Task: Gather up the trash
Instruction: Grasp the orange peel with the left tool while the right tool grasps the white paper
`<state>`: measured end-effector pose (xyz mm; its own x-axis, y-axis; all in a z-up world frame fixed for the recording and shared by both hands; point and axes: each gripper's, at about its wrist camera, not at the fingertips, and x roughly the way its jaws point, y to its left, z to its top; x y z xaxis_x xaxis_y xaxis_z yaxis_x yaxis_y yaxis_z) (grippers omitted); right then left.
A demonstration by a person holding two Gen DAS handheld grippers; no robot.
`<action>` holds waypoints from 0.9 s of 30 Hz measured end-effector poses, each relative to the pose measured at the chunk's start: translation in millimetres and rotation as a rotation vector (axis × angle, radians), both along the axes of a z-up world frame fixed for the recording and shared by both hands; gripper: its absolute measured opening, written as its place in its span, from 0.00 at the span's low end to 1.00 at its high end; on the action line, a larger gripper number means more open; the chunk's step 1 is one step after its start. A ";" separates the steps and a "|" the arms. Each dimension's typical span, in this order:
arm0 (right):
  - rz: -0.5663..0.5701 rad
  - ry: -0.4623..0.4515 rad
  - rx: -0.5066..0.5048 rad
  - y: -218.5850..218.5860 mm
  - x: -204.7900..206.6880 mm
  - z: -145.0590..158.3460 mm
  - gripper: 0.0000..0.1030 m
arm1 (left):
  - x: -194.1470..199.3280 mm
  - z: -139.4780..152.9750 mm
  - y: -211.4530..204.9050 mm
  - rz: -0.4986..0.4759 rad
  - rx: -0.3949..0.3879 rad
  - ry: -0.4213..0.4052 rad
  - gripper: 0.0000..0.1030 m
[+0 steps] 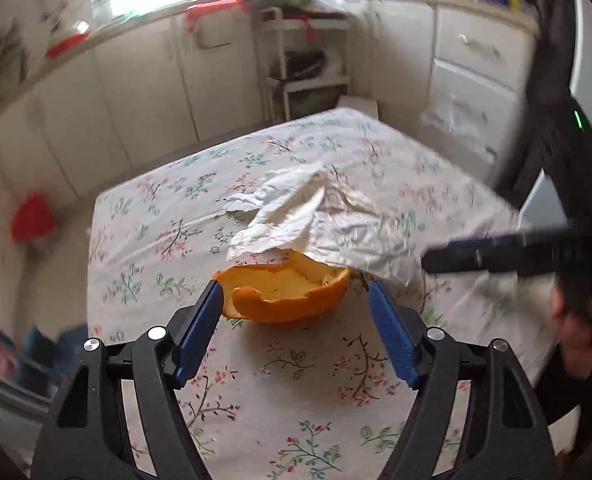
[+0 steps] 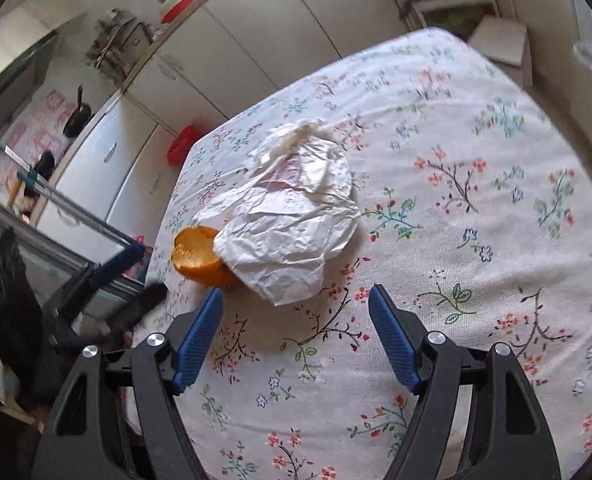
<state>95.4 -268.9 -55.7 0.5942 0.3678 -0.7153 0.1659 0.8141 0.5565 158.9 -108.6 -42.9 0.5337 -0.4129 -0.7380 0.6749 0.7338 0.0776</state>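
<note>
Two scraps await: orange peel (image 1: 285,298) between the left gripper's (image 1: 293,294) wide jaws, unclamped; crumpled paper (image 2: 291,224) touching it, beyond the empty, wide right gripper (image 2: 296,300). Next: pinch the peel's rim.

left gripper (image 1: 296,294): jaws apart, angled down | right gripper (image 2: 296,296): likewise, seemingly empty

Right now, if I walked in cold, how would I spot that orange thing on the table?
Look at the table with the flowered cloth, then find the crumpled white paper lying near its middle. Tucked partly under the paper's edge is the orange peel, a hollow cup-shaped piece with a pale inside. It is the only bright orange thing on the cloth.
</note>
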 end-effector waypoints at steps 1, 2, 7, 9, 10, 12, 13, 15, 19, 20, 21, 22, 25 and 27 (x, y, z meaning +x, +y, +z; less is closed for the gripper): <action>-0.012 0.011 0.024 -3.9 4.1 -2.7 0.70 | -0.9 -1.7 -5.8 -0.020 0.010 0.006 0.65; -0.020 0.015 0.036 -5.5 6.8 -3.7 0.70 | -0.6 -4.7 -10.6 -0.033 0.023 0.012 0.64; -0.037 0.027 0.098 -12.6 23.9 -8.5 0.70 | 17.7 -19.9 -12.1 -0.013 0.039 0.094 0.47; -0.032 0.029 0.124 -12.8 32.5 -10.1 0.70 | 24.0 -22.1 -3.8 -0.017 -0.004 0.174 0.26; -0.029 0.031 0.135 -12.7 36.1 -11.0 0.70 | 25.4 -22.9 -0.2 -0.031 -0.027 0.225 0.21; -0.031 0.037 0.148 -12.1 41.8 -11.6 0.70 | 21.9 -25.7 4.5 -0.057 -0.023 0.264 0.16; -0.035 0.038 0.147 -12.4 43.4 -11.3 0.70 | 20.8 -27.8 6.4 -0.070 -0.018 0.278 0.16; -0.038 0.038 0.156 -11.4 43.9 -10.7 0.70 | 17.2 -32.6 10.3 -0.091 -0.011 0.306 0.16; -0.027 0.035 0.155 -9.2 44.0 -9.3 0.70 | 12.3 -35.6 13.0 -0.103 -0.006 0.304 0.15; -0.030 0.036 0.151 -9.2 45.6 -9.2 0.70 | 11.1 -33.3 14.0 -0.103 -0.010 0.298 0.12; -0.033 0.035 0.145 -9.0 45.9 -8.4 0.70 | 10.2 -31.2 13.8 -0.103 -0.014 0.293 0.10; -0.036 0.031 0.129 -8.6 45.3 -6.3 0.70 | 9.1 -27.0 15.2 -0.100 -0.024 0.287 0.09; -0.040 0.002 0.074 -8.1 44.6 2.5 0.70 | 8.0 -13.8 22.3 -0.096 -0.072 0.283 0.07; -0.031 -0.015 0.046 -5.8 44.0 7.2 0.70 | 10.0 -5.8 28.4 -0.084 -0.120 0.296 0.06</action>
